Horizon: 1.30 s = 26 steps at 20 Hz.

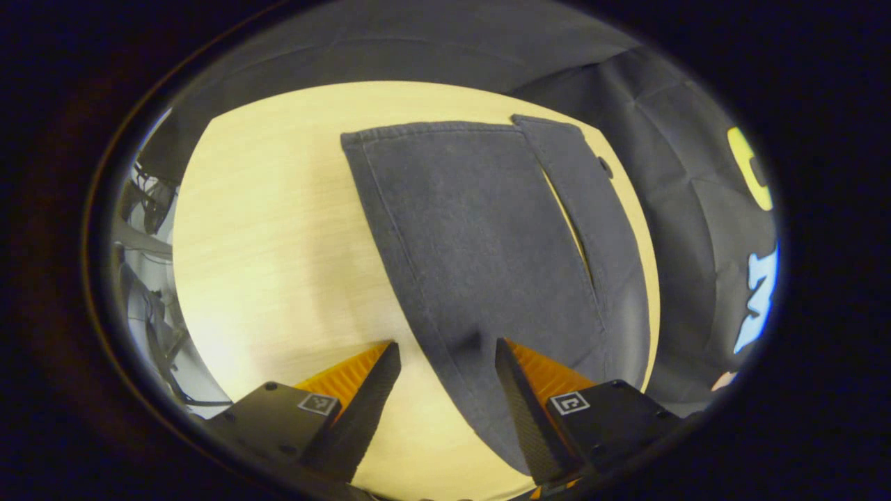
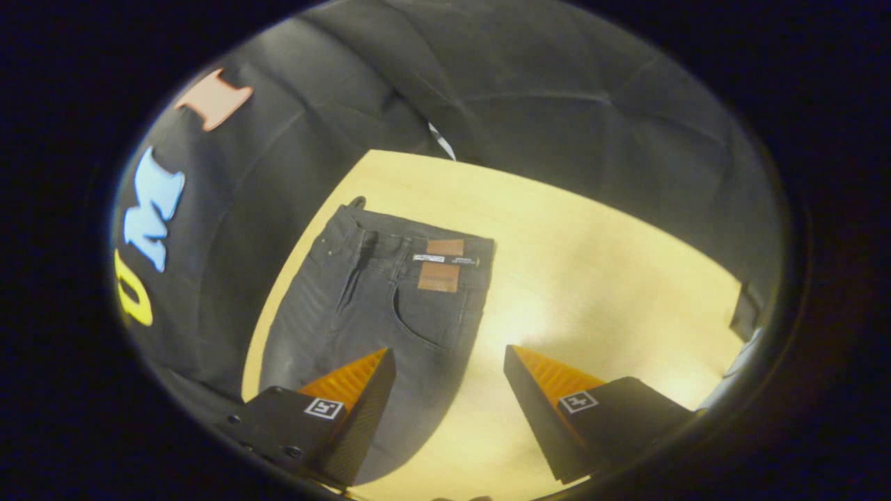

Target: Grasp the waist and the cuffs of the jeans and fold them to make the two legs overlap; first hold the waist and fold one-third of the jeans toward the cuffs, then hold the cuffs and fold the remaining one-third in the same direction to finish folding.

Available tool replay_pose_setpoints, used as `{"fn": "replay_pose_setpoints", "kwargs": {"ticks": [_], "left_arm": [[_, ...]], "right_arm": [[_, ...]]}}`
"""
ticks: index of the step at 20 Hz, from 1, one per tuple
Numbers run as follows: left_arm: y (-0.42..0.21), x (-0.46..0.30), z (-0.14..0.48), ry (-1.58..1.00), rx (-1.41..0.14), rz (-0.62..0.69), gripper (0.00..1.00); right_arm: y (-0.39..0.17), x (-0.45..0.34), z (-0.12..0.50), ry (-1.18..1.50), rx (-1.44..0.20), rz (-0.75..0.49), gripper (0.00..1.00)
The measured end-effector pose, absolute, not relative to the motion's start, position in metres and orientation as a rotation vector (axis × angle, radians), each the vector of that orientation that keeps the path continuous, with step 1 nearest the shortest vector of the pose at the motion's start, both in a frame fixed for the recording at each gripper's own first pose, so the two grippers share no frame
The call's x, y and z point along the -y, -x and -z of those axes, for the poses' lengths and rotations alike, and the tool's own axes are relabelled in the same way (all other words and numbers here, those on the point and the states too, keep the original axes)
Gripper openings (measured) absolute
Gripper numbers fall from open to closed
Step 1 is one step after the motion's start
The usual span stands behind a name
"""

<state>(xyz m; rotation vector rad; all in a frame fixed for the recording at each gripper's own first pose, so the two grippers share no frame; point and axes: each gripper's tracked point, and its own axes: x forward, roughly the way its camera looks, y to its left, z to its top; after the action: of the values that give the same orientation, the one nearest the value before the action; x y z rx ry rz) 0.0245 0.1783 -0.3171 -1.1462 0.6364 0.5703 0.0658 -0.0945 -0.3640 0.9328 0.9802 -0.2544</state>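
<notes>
The jeans lie flat on the wooden surface. The left gripper and right gripper hover above them, jaws spread wide, holding nothing.

the jeans are made of thick dark cloth, matt and a bit rough, with stitched seams. a smooth brown patch that looks like leather is sewn at the waist. the table is made of pale wood, smooth, with a soft shine. the wall is made of dark matt cloth with folds.
</notes>
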Motion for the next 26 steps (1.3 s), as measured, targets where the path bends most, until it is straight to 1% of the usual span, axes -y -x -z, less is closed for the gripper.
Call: {"fn": "replay_pose_setpoints", "kwargs": {"ticks": [1, 5, 6, 8, 9, 10, 12, 13, 14, 15, 16, 17, 18, 19, 20, 21, 22, 23, 24, 25, 26], "left_arm": [[-0.030, -0.176, 0.314, 1.163, -0.634, -0.546, 0.92], [-0.029, -0.186, 0.312, 1.266, -0.602, -0.557, 0.92], [-0.030, -0.189, 0.312, 1.292, -0.591, -0.558, 0.92], [-0.032, -0.190, 0.310, 1.320, -0.588, -0.537, 0.92], [-0.035, -0.190, 0.308, 1.326, -0.586, -0.521, 0.90], [-0.037, -0.191, 0.307, 1.329, -0.584, -0.517, 0.91], [-0.044, -0.192, 0.307, 1.317, -0.601, -0.541, 0.92], [-0.049, -0.193, 0.306, 1.308, -0.602, -0.553, 0.87], [-0.054, -0.193, 0.306, 1.292, -0.603, -0.558, 0.87], [-0.056, -0.193, 0.305, 1.264, -0.610, -0.570, 0.92], [-0.055, -0.190, 0.306, 1.232, -0.632, -0.586, 0.87], [-0.052, -0.189, 0.312, 1.193, -0.671, -0.622, 0.89], [-0.044, -0.189, 0.315, 1.151, -0.713, -0.670, 0.76], [-0.041, -0.190, 0.315, 1.141, -0.724, -0.696, 0.59], [-0.041, -0.188, 0.315, 1.141, -0.713, -0.715, 0.41], [-0.037, -0.188, 0.311, 1.150, -0.698, -0.722, 0.24], [-0.039, -0.186, 0.312, 1.167, -0.672, -0.728, 0.19], [-0.036, -0.191, 0.306, 1.192, -0.651, -0.733, 0.12], [-0.036, -0.191, 0.310, 1.227, -0.623, -0.728, 0.11], [-0.036, -0.193, 0.307, 1.268, -0.591, -0.722, 0.11], [-0.031, -0.191, 0.309, 1.317, -0.568, -0.704, 0.08]], "right_arm": [[-0.071, 0.092, 0.370, -0.955, -0.993, 0.255, 0.96], [-0.086, 0.073, 0.386, -0.998, -1.023, 0.194, 0.96], [-0.091, 0.068, 0.383, -1.034, -1.014, 0.183, 0.92], [-0.100, 0.066, 0.384, -1.091, -1.025, 0.194, 0.95], [-0.104, 0.064, 0.383, -1.119, -1.038, 0.198, 0.96], [-0.107, 0.061, 0.384, -1.142, -1.048, 0.195, 0.95], [-0.110, 0.062, 0.387, -1.154, -1.080, 0.219, 0.94], [-0.110, 0.062, 0.389, -1.143, -1.099, 0.229, 0.94], [-0.109, 0.061, 0.390, -1.119, -1.127, 0.236, 0.90], [-0.106, 0.062, 0.393, -1.077, -1.166, 0.243, 0.89], [-0.104, 0.063, 0.395, -1.032, -1.208, 0.248, 0.89], [-0.101, 0.066, 0.398, -0.983, -1.256, 0.259, 0.81], [-0.098, 0.067, 0.402, -0.938, -1.302, 0.278, 0.72], [-0.098, 0.069, 0.404, -0.912, -1.335, 0.297, 0.66], [-0.094, 0.070, 0.407, -0.874, -1.367, 0.328, 0.52], [-0.094, 0.071, 0.410, -0.851, -1.368, 0.346, 0.46], [-0.096, 0.071, 0.408, -0.841, -1.361, 0.339, 0.27], [-0.097, 0.072, 0.407, -0.835, -1.341, 0.331, 0.22], [-0.096, 0.071, 0.409, -0.838, -1.325, 0.304, 0.14], [-0.095, 0.072, 0.408, -0.855, -1.302, 0.272, 0.12], [-0.092, 0.071, 0.407, -0.891, -1.287, 0.246, 0.08]]}}
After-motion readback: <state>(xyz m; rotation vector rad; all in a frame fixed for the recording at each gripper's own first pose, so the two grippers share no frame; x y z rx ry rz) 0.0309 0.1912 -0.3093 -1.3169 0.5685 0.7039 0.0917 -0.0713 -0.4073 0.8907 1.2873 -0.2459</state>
